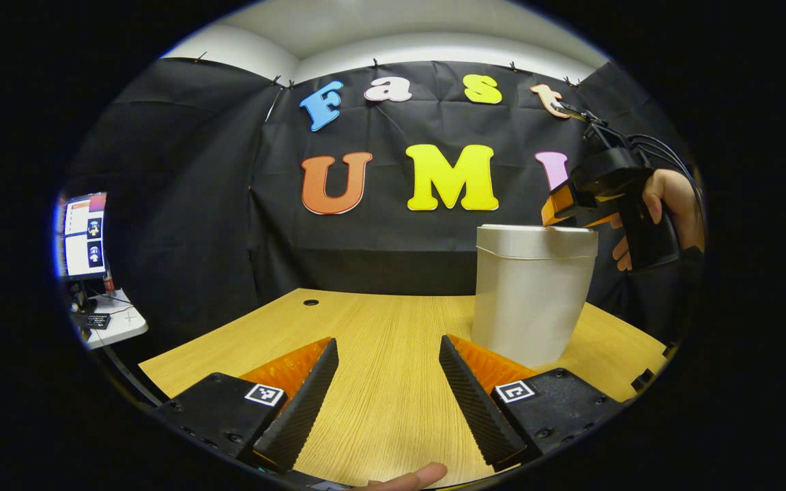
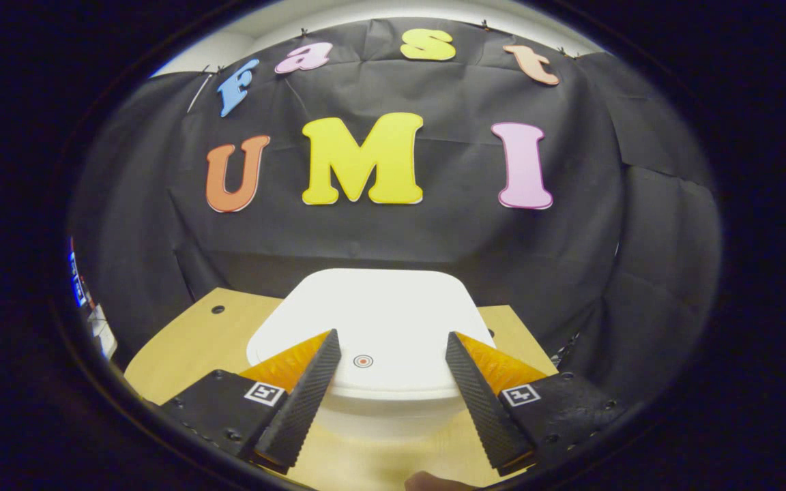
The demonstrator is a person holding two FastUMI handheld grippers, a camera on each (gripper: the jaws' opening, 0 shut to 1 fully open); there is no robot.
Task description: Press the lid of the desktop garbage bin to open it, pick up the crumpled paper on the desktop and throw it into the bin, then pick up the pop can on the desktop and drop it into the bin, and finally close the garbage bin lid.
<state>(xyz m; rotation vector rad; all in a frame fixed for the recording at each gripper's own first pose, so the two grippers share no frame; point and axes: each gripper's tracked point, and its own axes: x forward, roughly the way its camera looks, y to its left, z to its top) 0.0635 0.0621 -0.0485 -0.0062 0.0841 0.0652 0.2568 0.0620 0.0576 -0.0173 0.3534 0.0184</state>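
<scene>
Here, in the left gripper view, the left claw (image 1: 387,402) is hovering low over the wooden worktop (image 1: 379,341) with its fingers standing wide apart and nothing between them. The white bin (image 1: 533,293) is sitting on the worktop to the front right, its lid (image 1: 536,233) lying flat and closed. The right claw (image 1: 560,208), held in a hand (image 1: 666,204), is hanging just over the lid's far right edge; how wide it stands cannot be told from here. A monitor (image 1: 84,235) is glowing on a side table at far left.

In the right gripper view, the right claw (image 2: 389,402) is spreading wide above the lid (image 2: 372,320), holding nothing, a small round mark (image 2: 363,361) showing between its fingers.
</scene>
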